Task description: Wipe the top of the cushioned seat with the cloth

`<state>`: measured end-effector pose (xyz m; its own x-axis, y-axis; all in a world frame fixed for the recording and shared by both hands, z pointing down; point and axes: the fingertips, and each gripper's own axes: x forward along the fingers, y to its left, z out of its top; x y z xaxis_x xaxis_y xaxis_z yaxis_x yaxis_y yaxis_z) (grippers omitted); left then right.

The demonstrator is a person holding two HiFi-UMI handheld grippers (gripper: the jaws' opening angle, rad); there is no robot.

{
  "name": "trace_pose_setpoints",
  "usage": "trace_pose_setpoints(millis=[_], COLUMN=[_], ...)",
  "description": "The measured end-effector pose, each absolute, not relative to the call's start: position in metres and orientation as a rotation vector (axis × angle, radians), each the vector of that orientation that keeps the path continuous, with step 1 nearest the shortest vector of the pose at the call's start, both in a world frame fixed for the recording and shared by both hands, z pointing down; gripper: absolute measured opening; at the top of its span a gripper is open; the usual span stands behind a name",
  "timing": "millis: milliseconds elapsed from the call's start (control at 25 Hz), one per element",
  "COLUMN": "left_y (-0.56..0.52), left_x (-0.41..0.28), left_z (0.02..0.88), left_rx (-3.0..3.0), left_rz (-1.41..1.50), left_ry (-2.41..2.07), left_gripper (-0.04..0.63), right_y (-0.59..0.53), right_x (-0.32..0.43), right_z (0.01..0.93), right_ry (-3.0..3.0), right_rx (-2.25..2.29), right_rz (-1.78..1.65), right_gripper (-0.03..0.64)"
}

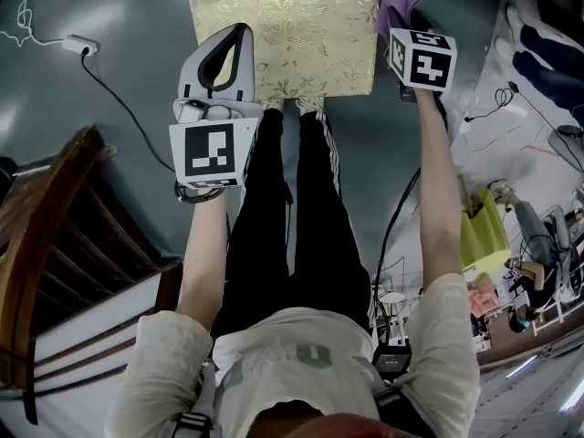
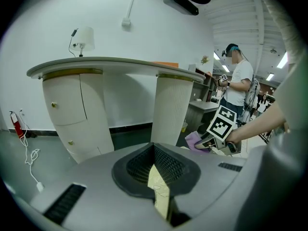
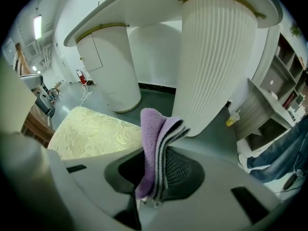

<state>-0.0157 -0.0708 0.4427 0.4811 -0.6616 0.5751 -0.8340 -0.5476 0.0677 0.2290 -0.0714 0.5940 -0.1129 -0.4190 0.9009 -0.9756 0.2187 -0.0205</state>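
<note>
In the head view the right gripper point(image 1: 415, 16) hides its own jaws behind its cube, and the cloth point(image 1: 398, 5) shows only as a corner. In the left gripper view the seat point(image 2: 159, 191) is a mere sliver. The chair point(image 1: 36, 245) is cut off at the left edge.

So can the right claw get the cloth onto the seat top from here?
Probably yes: the right claw holds the cloth just beside the seat, at its right edge, and the top looks bare.
</note>
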Motion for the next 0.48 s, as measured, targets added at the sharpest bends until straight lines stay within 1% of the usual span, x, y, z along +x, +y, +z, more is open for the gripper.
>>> trace_pose_setpoints(millis=[240,480], left_y=[-0.067,-0.067], left_x=[-0.018,-0.028], left_z=[0.438,0.424], left_rx=[2.385,2.379], left_rz=[0.711,0.684], left_ry=[-1.28,-1.342], left_gripper=[0.005,0.005], right_y=[-0.075,-0.077], right_x=[0.225,0.198], right_z=[0.567,0.445], right_ry=[-1.713,-1.884], right_rx=[1.377,1.607], right_rz=[0.854,0.862], right_gripper=[0.091,0.091])
